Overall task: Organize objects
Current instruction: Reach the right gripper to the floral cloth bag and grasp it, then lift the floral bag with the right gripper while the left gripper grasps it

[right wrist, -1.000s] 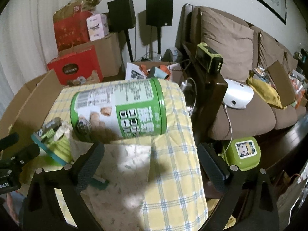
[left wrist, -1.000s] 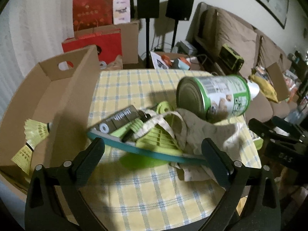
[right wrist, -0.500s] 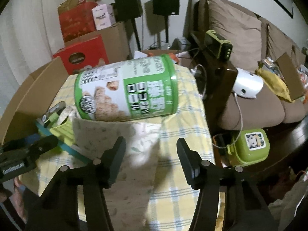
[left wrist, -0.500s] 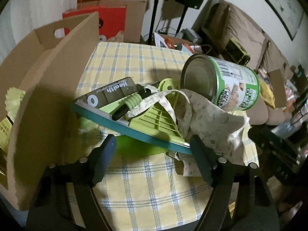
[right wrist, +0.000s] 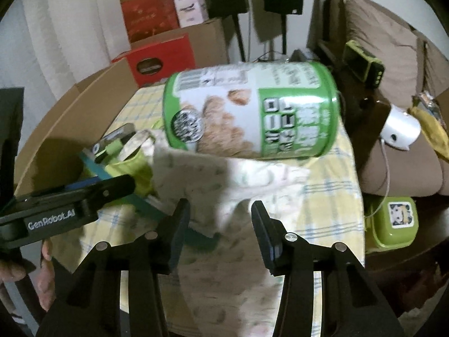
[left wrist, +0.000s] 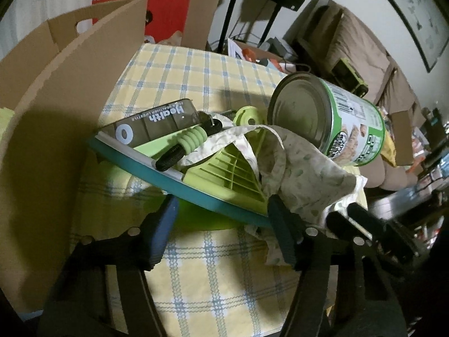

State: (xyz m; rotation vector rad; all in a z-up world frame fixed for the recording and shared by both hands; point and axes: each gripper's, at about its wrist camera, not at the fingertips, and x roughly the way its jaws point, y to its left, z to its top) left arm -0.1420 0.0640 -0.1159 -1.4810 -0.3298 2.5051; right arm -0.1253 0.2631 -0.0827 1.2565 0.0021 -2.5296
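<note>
A green and white tin can (left wrist: 334,123) lies on its side on a patterned cloth bag (left wrist: 303,179), also in the right wrist view (right wrist: 252,112). A teal-rimmed plate (left wrist: 179,177) holds a dark "Health" box (left wrist: 151,123), a green rack (left wrist: 233,168) and a green-handled tool (left wrist: 188,143). My left gripper (left wrist: 224,233) is open, its fingers either side of the plate's near rim. My right gripper (right wrist: 219,233) is open over the cloth bag (right wrist: 219,185), just short of the can.
An open cardboard box (left wrist: 56,90) stands along the table's left side. The yellow checked tablecloth (left wrist: 213,280) covers the table. Red boxes (right wrist: 157,59), speaker stands and a brown sofa (right wrist: 393,64) lie behind. A green lunch box (right wrist: 393,221) sits off the table's right edge.
Both grippers have moved forward toward the pile and narrowed their jaws. The left now reaches the plate's rim. The right now reaches the cloth bag.
</note>
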